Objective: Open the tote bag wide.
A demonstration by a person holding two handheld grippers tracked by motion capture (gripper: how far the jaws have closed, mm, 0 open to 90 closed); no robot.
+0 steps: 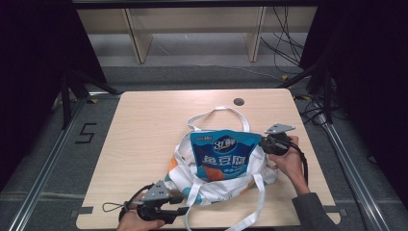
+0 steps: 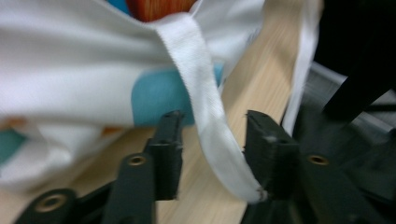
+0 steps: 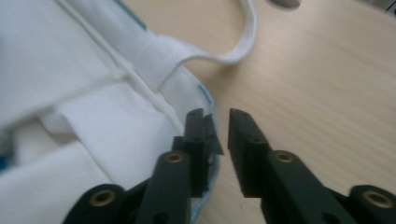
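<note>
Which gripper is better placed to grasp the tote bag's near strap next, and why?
Left gripper: the white strap already runs between its open jaws. Right gripper sits at the bag's far edge.

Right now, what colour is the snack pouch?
Blue, white lettering, orange below; snack pouch clearest in the high view.

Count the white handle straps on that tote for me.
2: far strap loops toward the table's far edge; near strap trails toward the person, passing between the left gripper's open jaws.

Place: we take this for a lab recording station.
Signs: we see a lone wooden table (image 1: 144, 144), black curtains (image 1: 33, 48), aluminium floor rails (image 1: 48, 159), loose cables (image 1: 284, 43), bare wooden shelving (image 1: 192, 24).
</note>
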